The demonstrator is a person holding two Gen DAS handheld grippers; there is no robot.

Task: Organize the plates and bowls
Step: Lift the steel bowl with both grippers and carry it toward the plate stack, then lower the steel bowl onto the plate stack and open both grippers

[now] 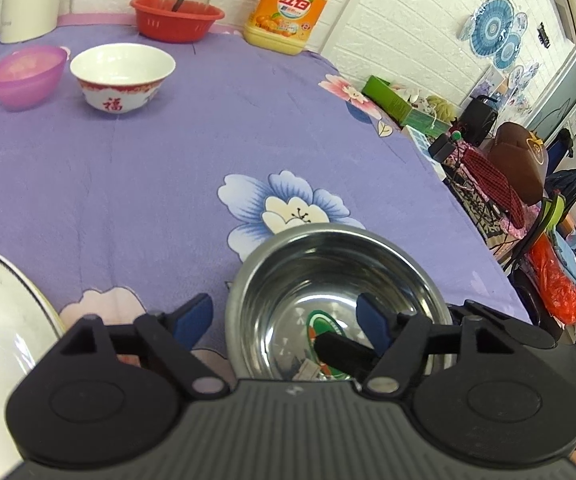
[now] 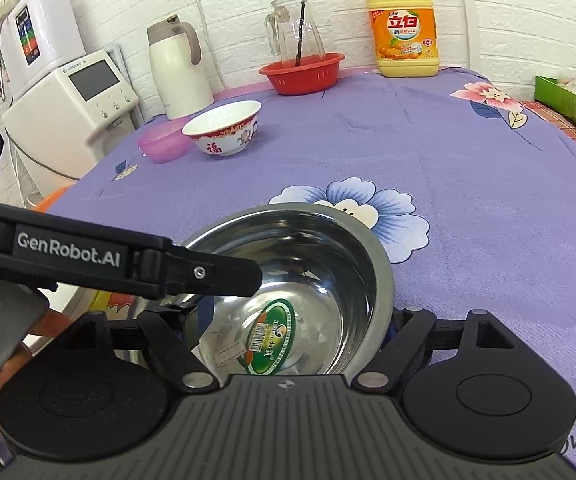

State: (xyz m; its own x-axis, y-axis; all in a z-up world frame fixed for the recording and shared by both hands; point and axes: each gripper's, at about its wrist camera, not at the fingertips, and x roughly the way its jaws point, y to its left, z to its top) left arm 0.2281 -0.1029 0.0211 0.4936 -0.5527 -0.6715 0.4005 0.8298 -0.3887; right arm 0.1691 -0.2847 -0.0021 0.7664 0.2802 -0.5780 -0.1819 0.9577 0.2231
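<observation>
The steel bowl [image 1: 339, 304] sits on the purple floral tablecloth [image 1: 208, 140] at about 6 o'clock in both views, with nothing inside but an oval green sticker [image 2: 270, 336] on its floor; the sticker's print is too small to read. The left gripper [image 1: 288, 316] stands spread, straddling the bowl's wall: one blue pad [image 1: 371, 322] is inside, the other outside at 7 o'clock. The right gripper [image 2: 288, 316] is at the same bowl; its fingertips are hidden behind the rim and the other tool, so their spread cannot be told.

At 11 o'clock a white porcelain bowl [image 1: 122, 76] bearing a red "福" stands just beside a translucent purple bowl [image 1: 28, 76]. A red basket [image 1: 176, 18] at 12 o'clock holds a glass pitcher [image 2: 295, 32] with a dark stick in it. The yellow detergent jug [image 2: 403, 32] reads "立白". The left tool's body, marked "GenRobot.AI" [image 2: 68, 250], crosses the right view at 9 o'clock, covering part of the bowl. A white plate [image 1: 4, 328] lies at 8 o'clock in the left view.
</observation>
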